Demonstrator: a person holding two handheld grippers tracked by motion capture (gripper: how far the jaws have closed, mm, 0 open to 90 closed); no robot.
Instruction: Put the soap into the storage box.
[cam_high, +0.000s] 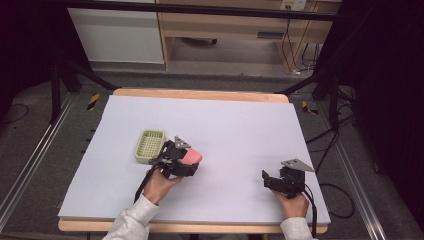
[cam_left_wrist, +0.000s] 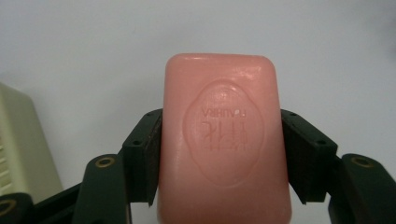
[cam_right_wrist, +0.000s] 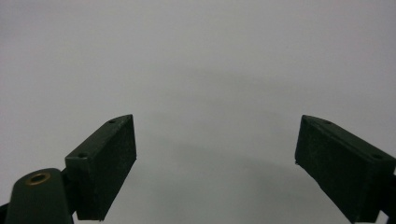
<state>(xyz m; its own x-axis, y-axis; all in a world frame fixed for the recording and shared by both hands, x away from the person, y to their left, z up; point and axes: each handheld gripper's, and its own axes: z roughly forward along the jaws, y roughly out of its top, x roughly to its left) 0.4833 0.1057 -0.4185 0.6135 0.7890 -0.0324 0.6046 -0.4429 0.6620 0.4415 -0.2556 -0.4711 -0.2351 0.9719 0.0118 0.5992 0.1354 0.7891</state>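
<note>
Just right of a pale slotted soap dish (cam_high: 150, 146), the left tool (cam_high: 189, 161) holds a pink soap bar (cam_left_wrist: 224, 140), its jaws clamped on the bar's two long sides; the bar's long axis runs straight out along the jaws, its stamped face up, and it appears lifted off the white desk (cam_high: 235, 120); the dish sits just beside the tool on its left, its cream wall showing at the edge of the left gripper view, and its ribbed floor looks empty; the likely next move is a short carry leftward to set the bar in; the right tool (cam_high: 272, 180) rests well apart near the desk's front right, jaws spread wide with nothing between them.
</note>
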